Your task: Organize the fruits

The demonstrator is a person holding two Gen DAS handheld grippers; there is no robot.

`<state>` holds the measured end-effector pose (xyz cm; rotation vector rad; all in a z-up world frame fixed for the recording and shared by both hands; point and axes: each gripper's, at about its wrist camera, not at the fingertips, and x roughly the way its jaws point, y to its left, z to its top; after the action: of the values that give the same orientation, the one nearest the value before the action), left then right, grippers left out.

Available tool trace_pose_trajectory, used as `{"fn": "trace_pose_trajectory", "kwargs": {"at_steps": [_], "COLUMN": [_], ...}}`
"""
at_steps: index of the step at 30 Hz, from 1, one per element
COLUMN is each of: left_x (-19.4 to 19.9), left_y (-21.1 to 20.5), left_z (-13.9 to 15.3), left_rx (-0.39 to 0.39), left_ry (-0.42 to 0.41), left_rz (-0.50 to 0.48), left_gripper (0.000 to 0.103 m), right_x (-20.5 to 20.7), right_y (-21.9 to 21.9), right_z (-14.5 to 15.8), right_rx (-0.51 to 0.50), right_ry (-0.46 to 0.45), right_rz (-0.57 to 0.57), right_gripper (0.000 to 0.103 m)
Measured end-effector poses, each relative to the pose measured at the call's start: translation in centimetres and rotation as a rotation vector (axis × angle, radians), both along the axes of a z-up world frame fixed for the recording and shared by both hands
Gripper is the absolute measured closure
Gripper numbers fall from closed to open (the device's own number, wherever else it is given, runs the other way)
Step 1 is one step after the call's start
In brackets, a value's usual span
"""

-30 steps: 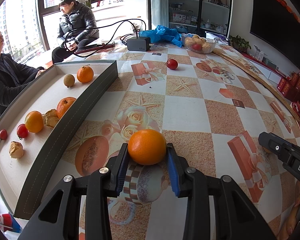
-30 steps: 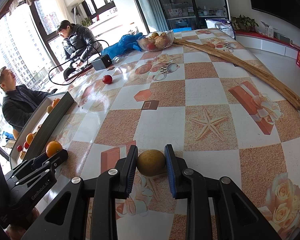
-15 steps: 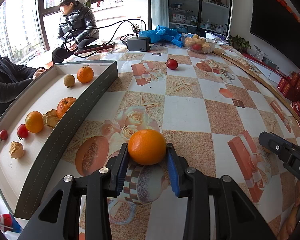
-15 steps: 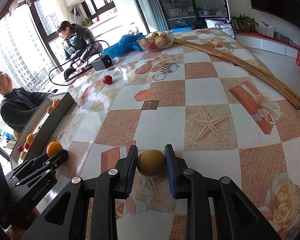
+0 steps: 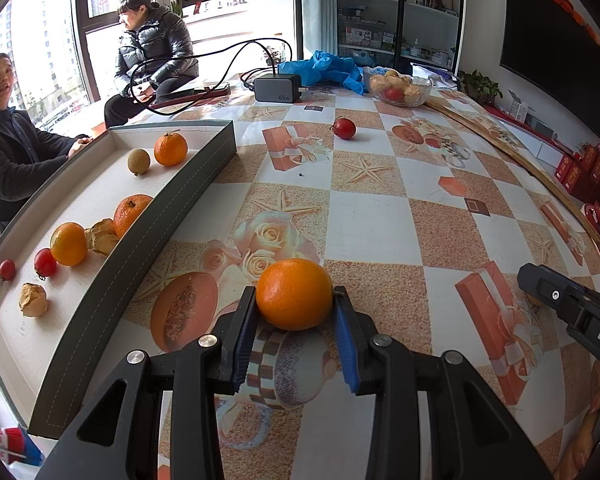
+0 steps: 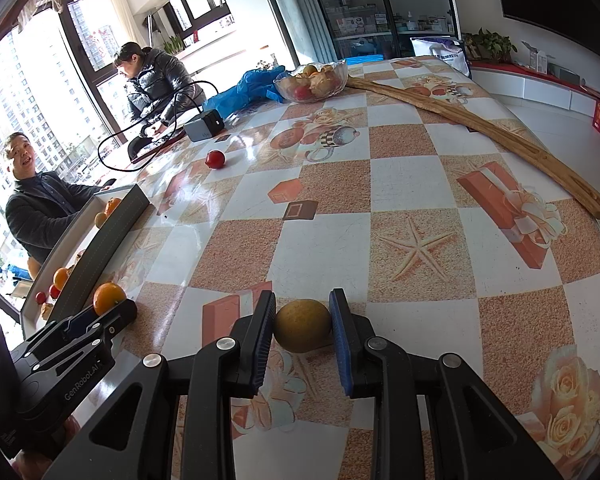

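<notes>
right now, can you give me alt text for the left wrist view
The left gripper holds an orange above a patterned tablecloth. To its left, a grey-walled tray holds oranges, small red fruits and other pieces; a loose red fruit lies farther off, near a glass fruit bowl.

Your wrist cameras both look down-forward, close over the table (image 5: 372, 220); both share the far glass bowl (image 6: 312, 78).
</notes>
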<state>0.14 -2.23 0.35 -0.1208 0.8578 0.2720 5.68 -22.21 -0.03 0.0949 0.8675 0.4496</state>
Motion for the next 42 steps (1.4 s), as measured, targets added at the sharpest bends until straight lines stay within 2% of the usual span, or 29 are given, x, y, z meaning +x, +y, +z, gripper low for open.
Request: {"fn": "trace_pose_trajectory", "kwargs": {"at_steps": [22, 25, 28, 33, 42], "left_x": [0.0, 0.0, -0.3, -0.8, -2.0], "left_y": [0.0, 0.0, 0.4, 1.9, 3.3], "left_z": [0.0, 0.2, 0.4, 1.1, 3.5], "left_rx": [-0.008, -0.015, -0.042, -0.121, -0.103], "left_ry": [0.004, 0.015, 0.026, 0.028, -0.003], "left_rz": [-0.003, -0.016, -0.034, -0.026, -0.009], "left_gripper": [0.064, 0.063, 0.063, 0.063, 0.063], "right_x": [0.0, 0.0, 0.3, 1.0, 1.4], "right_y": [0.0, 0.4, 0.7, 0.0, 0.5], "right_z": [0.0, 0.1, 0.3, 0.6, 1.7], "right_rx": [-0.002, -0.034, -0.065, -0.037, -0.001], "right_ry": [0.002, 0.002, 0.023, 0.087, 0.127], "right_rz": [0.002, 0.011, 0.023, 0.014, 0.029], "right_gripper": [0.074, 0.074, 0.074, 0.074, 0.074]}}
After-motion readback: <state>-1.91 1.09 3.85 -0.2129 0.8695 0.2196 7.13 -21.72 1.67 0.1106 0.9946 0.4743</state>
